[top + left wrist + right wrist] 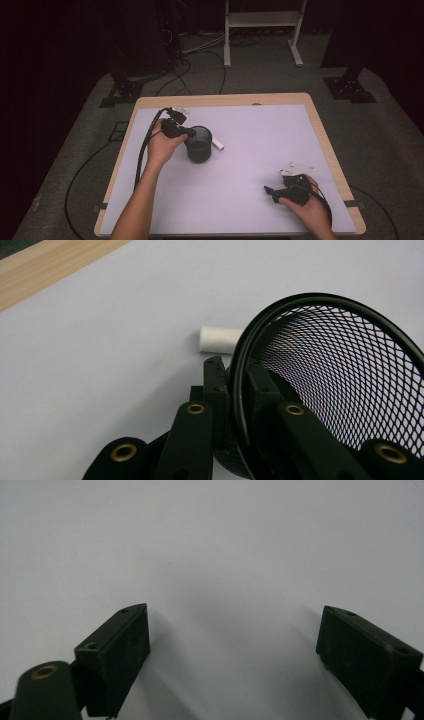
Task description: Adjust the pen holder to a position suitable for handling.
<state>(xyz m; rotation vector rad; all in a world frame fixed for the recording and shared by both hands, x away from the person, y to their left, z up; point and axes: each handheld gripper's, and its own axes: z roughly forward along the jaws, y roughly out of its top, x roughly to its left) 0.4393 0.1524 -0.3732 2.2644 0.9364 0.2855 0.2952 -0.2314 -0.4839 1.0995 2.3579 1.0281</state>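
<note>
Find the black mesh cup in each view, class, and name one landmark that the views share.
High view: the mesh cup stands left of centre on the table, at the left gripper.
Left gripper view: it is at the right, its rim clamped between the jaws.
Right gripper view: open jaws over bare table surface.
Shared landmark: the white cylinder beside the cup.

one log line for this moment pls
left gripper: shut on mesh cup rim | right gripper: open, idle | white cylinder: beside cup
</note>
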